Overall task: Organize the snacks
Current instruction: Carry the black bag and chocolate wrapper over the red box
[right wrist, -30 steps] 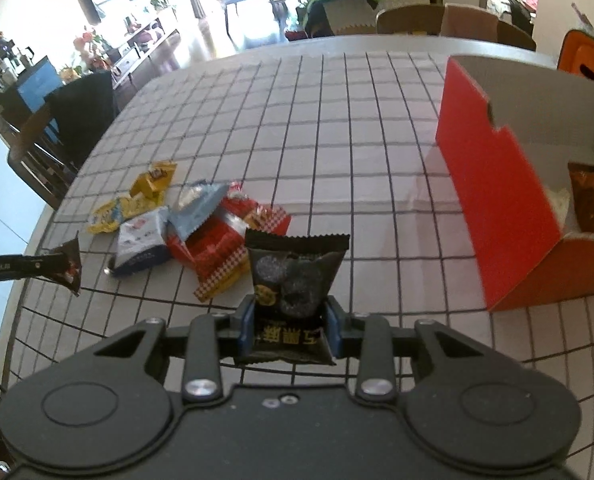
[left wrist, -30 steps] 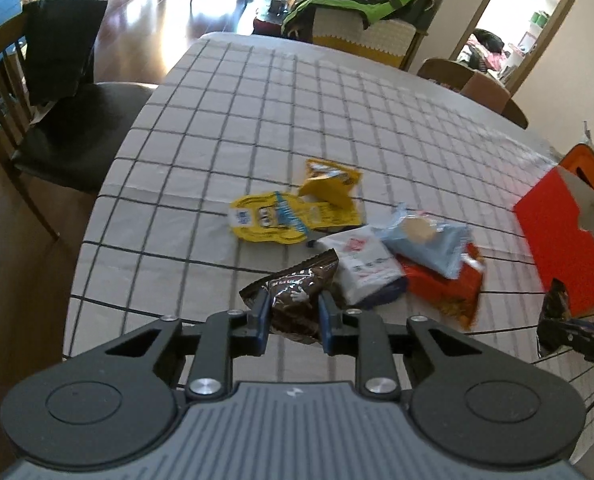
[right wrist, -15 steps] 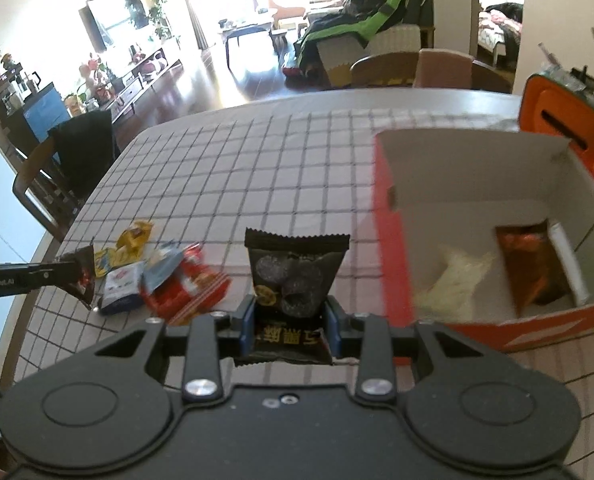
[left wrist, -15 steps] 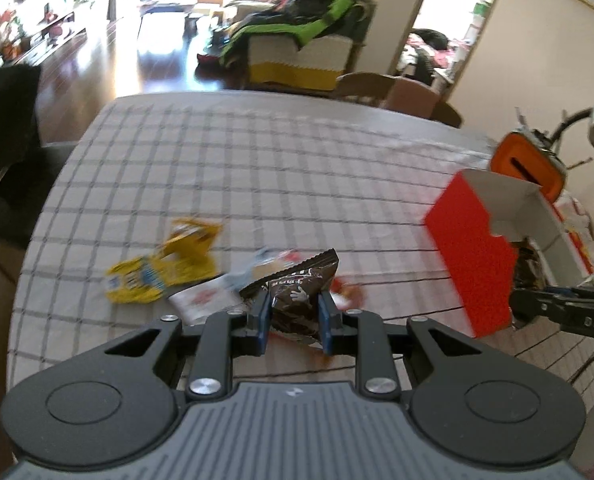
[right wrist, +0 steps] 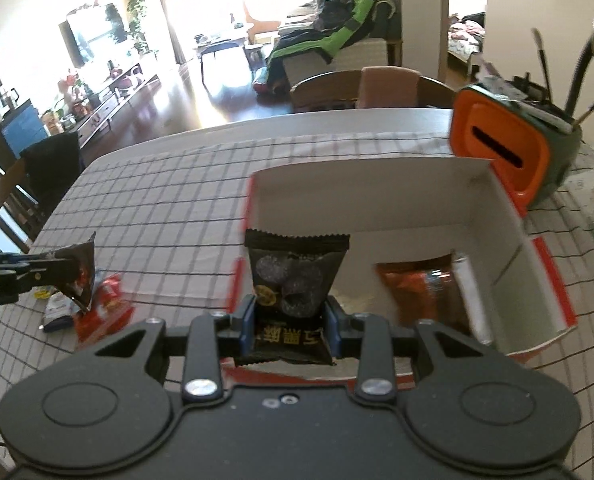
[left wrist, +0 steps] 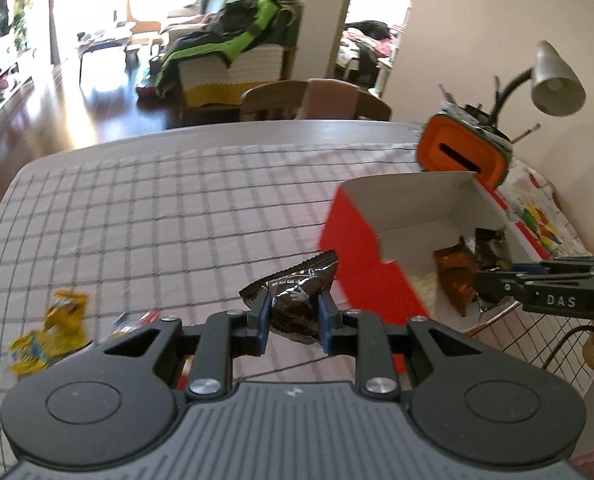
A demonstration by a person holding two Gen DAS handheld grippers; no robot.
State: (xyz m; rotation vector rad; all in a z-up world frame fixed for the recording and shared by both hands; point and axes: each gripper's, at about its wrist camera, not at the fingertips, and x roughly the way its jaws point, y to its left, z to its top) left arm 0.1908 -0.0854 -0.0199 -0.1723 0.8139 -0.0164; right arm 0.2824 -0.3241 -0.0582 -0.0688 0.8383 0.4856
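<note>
Grippers 2 | left gripper [left wrist: 293, 316] fingers clamp brown packet [left wrist: 297, 300] | right gripper [right wrist: 291, 326] fingers clamp black packet [right wrist: 295, 280] | red box [right wrist: 509, 248] 1

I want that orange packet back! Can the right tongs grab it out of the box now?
Probably not yet: the right tongs are shut on a black snack packet. The red box is open-topped, so the orange packet isn't blocked.

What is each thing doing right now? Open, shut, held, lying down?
Left gripper: shut on a dark brown packet, in the air.
Right gripper: shut on a black packet, over the box.
Red box: open, an orange packet lying inside.
Yellow packets: lying on the table.
</note>
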